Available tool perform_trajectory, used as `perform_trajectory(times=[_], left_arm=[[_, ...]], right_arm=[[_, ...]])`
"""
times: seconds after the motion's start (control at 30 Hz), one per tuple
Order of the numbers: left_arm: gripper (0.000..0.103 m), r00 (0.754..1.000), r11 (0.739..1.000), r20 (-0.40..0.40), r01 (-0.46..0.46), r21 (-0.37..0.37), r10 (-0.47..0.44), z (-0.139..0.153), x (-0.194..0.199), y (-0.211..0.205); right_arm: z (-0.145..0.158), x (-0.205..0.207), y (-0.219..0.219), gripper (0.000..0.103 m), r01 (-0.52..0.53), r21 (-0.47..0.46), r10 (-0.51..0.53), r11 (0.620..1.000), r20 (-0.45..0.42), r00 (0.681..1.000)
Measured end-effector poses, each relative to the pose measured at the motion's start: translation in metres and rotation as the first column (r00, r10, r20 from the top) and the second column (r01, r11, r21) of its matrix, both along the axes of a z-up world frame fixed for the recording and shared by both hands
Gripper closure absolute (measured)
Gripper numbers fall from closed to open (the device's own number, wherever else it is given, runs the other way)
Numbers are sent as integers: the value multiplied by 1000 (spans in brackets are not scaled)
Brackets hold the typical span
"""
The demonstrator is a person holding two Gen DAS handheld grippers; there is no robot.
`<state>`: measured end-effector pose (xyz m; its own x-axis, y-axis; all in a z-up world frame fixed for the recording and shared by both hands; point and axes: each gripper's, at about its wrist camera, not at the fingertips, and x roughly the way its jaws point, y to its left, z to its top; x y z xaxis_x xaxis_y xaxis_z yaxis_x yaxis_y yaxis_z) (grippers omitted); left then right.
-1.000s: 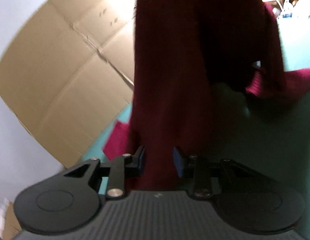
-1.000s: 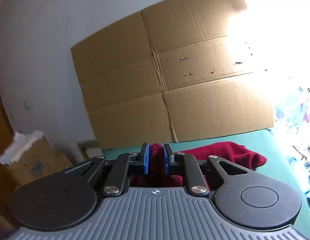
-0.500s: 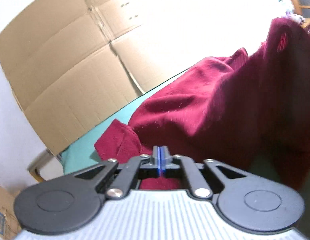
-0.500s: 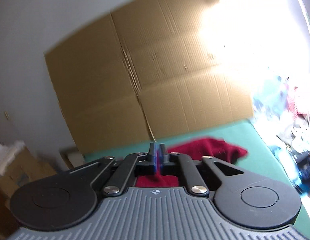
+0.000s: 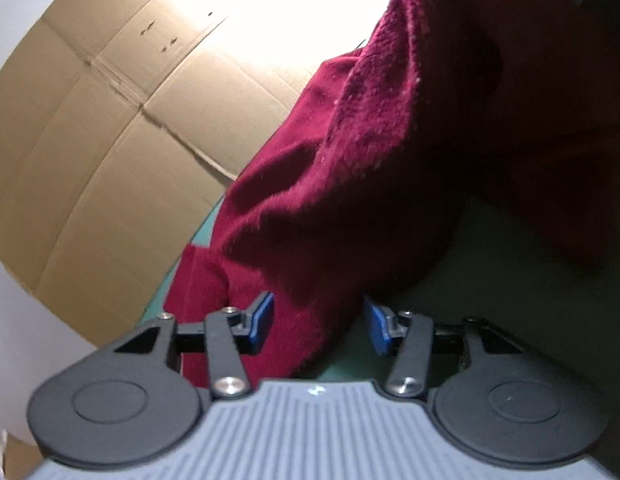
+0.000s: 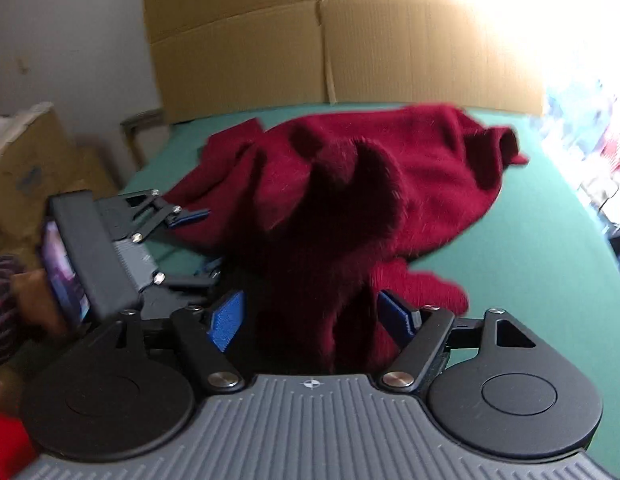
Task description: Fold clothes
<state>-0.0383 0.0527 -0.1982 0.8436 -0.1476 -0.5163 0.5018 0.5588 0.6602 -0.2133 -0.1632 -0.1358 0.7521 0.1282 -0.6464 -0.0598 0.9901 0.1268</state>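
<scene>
Your left gripper (image 5: 317,324) and right gripper (image 6: 310,320) are both opening, fabric loose between their pads. The soft, limp red sweater (image 6: 349,184) lies crumpled mid-table (image 6: 529,248); pinch a hem edge.

Strong glare burns out the upper right of both views, bleaching the cardboard (image 6: 389,48) white; the light falls from that side; the red sweater (image 5: 349,168) is lit on its nap in the left view, near black in shadow at right; motion blur softens cloth edges; fisheye bends the borders; corners darken.
</scene>
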Motion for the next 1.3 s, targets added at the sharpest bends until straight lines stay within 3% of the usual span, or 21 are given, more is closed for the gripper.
perform_trajectory(times=[0.07, 0.1, 0.13, 0.2, 0.3, 0.4, 0.5, 0.53, 0.57, 0.67, 0.8, 1.0, 1.07, 1.13, 1.2, 1.3], left_arm=[[62, 1000, 1000, -12, 12, -3, -12, -1, 8, -7], [78, 1000, 1000, -23, 9, -4, -10, -2, 11, -9], [85, 1000, 1000, -31, 1, -7, -2, -2, 13, -11], [89, 999, 1000, -48, -19, -25, 18, 0, 16, -14], [90, 995, 990, -82, -72, -122, 62, 21, 10, -4], [84, 996, 986, -67, -61, -156, 51, 33, -8, 5], [71, 1000, 992, -1, -1, -123, 1, 30, -31, 0], [61, 1000, 994, 19, 16, -106, -14, 26, -36, -4], [58, 999, 995, 33, 27, -91, -25, 21, -39, -8], [58, 998, 996, 44, 51, -71, -48, 11, -43, -24], [57, 988, 996, 127, 91, -13, -88, 1, -45, -48], [69, 984, 989, 100, 146, -3, -145, 5, -40, -52], [57, 979, 983, 96, 180, -20, -178, 11, -48, -48], [39, 974, 976, 108, 206, -69, -198, 21, -65, -39], [36, 972, 971, 100, 224, -85, -215, 23, -77, -35], [37, 969, 972, 95, 232, -44, -227, 14, -86, -46]], right_arm=[[-14, 14, 3, 85, 25, -37, -27, 999, -36, 999], [-15, 19, 0, 96, 31, -40, -33, 999, -60, 998], [-9, 21, -6, 96, 46, -22, -48, 999, -58, 997], [23, 13, -28, 96, 96, 60, -98, 994, 23, 995], [80, -1, -59, 96, 151, 120, -171, 981, 174, 970], [118, -6, -80, 96, 195, 155, -232, 968, 275, 933], [135, -7, -88, 96, 200, 168, -246, 965, 330, 911], [139, -6, -87, 96, 197, 167, -243, 966, 340, 908], [142, -6, -86, 96, 193, 165, -240, 967, 350, 905], [152, -5, -83, 96, 166, 170, -219, 971, 369, 903], [162, -6, -76, 96, 132, 179, -194, 975, 388, 901], [168, -14, -62, 96, 119, 164, -178, 979, 422, 889], [165, -18, -65, 96, 144, 139, -190, 980, 428, 883], [164, -17, -70, 96, 161, 146, -208, 976, 423, 882], [164, -17, -75, 96, 162, 168, -219, 972, 420, 881], [165, -18, -76, 96, 130, 182, -197, 975, 422, 885]])
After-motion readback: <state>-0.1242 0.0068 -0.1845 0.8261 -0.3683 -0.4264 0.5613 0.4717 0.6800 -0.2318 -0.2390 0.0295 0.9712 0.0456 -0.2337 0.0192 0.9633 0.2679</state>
